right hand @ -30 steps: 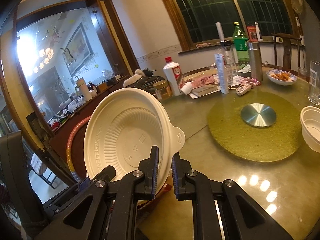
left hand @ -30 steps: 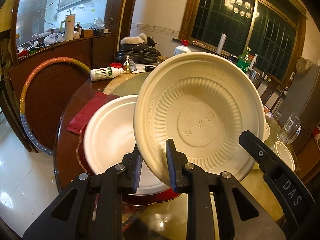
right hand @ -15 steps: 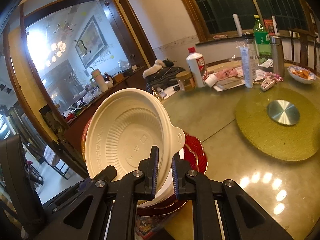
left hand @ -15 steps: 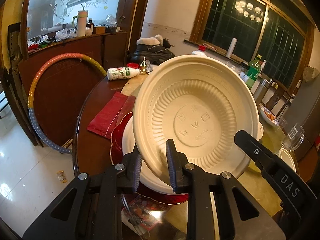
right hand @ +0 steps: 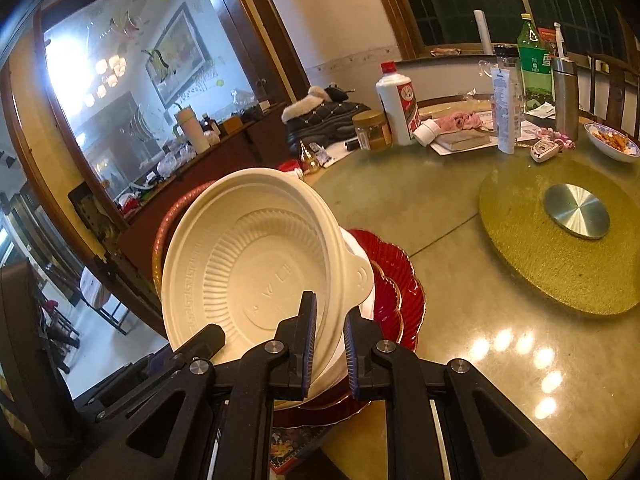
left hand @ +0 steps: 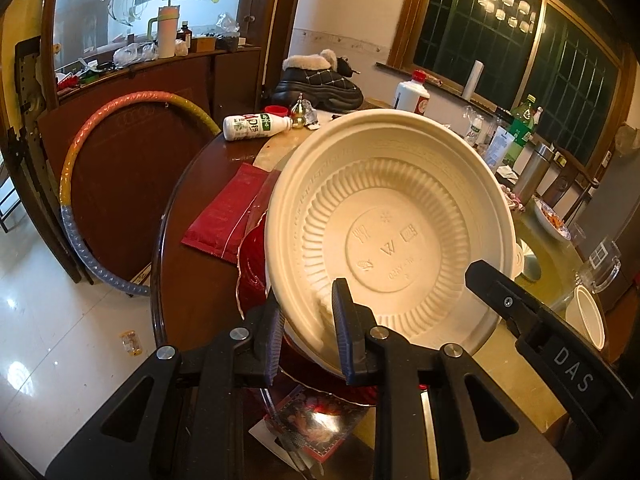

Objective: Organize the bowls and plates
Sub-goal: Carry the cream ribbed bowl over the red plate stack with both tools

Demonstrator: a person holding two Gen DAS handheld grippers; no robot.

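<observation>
Glass-topped and round, the table [right hand: 460,280] carries a green turntable [right hand: 560,240], bottles, a jar and a dish of food at its far side. Beyond stand dark windows, a mirrored sideboard and a hoop [left hand: 100,184] leaning on a panel. Both claws pinch one cream bowl [left hand: 392,232] by its rim: the left gripper [left hand: 308,336] and the right gripper [right hand: 328,344], each nearly closed on the thin edge. The bowl is tilted steeply, its hollow facing the cameras, its tab [right hand: 362,280] at the right, directly above white plates on a red plate [right hand: 396,280] at the table's near edge.
</observation>
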